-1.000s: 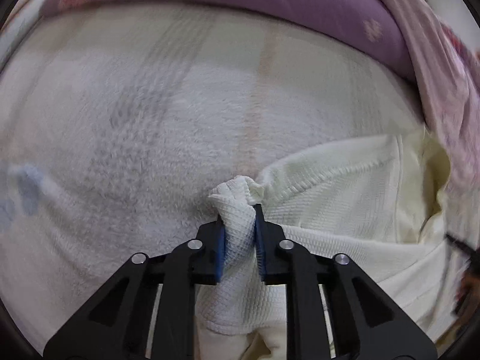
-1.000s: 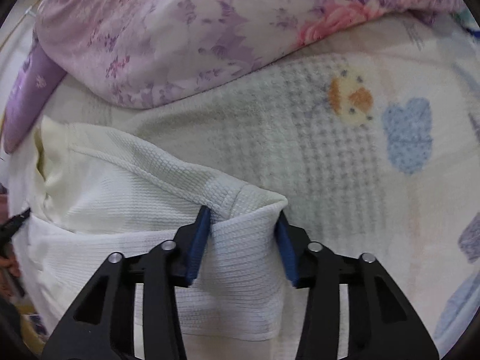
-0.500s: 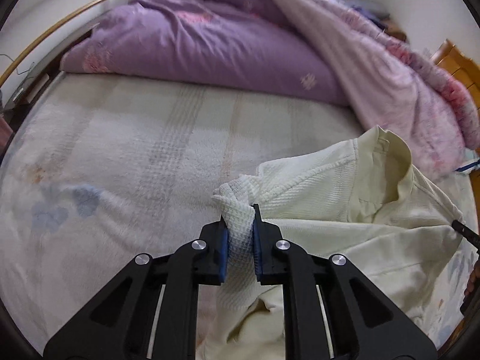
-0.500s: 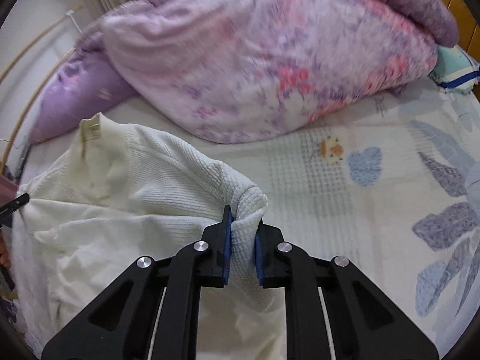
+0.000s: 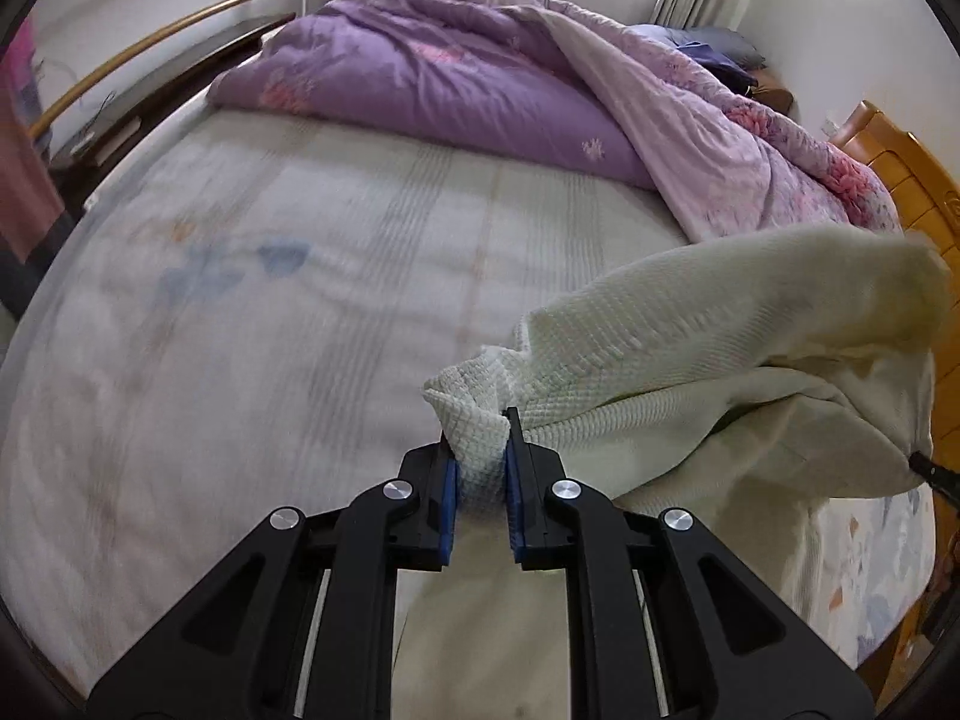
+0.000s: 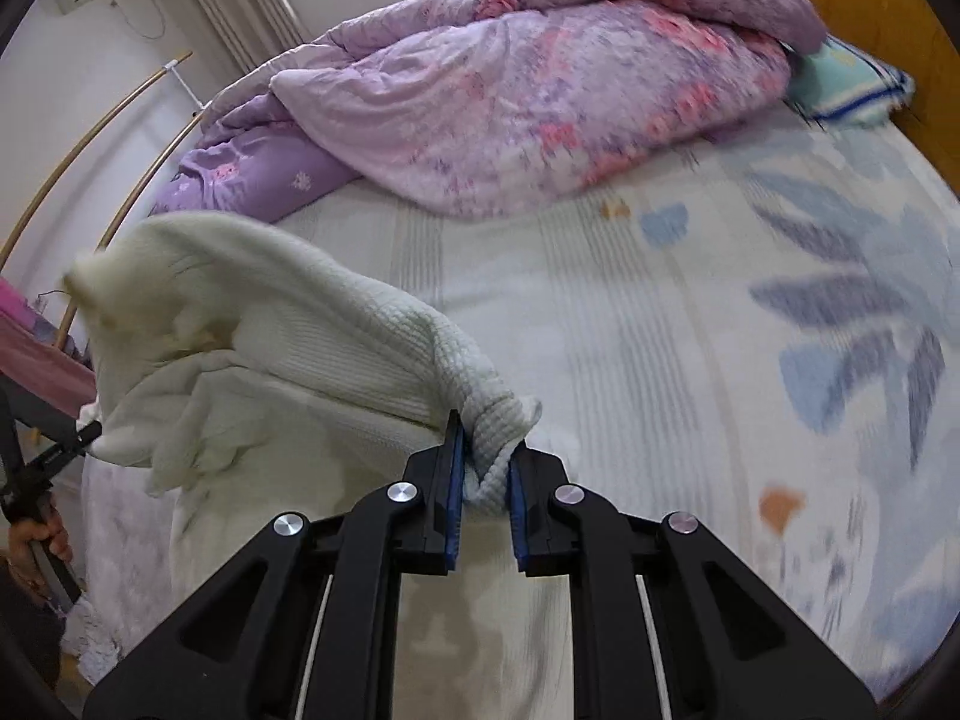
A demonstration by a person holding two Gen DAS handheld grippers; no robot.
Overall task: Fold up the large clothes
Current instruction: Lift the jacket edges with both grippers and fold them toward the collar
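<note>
A cream waffle-knit garment (image 5: 690, 360) hangs in the air above the bed, stretched between both grippers. My left gripper (image 5: 480, 468) is shut on a bunched corner of it, and the cloth runs off to the right. In the right wrist view the same garment (image 6: 288, 336) billows to the left, and my right gripper (image 6: 486, 468) is shut on its other bunched corner. Below each grip the fabric drops out of sight between the black arms. The far middle of the garment is blurred.
A pale bed sheet (image 5: 270, 312) with blue leaf prints (image 6: 852, 324) lies below. A purple floral duvet (image 5: 480, 78) (image 6: 540, 102) is heaped along the far side. A wooden headboard (image 5: 906, 180) and a striped pillow (image 6: 852, 84) are near it. A person's hand (image 6: 36, 540) holds the other gripper's handle at the left edge.
Both grippers rose and pulled back from the sheet, lifting the garment clear of the bed. The right gripper's jaws closed from wide around the cloth to pinched on it.
</note>
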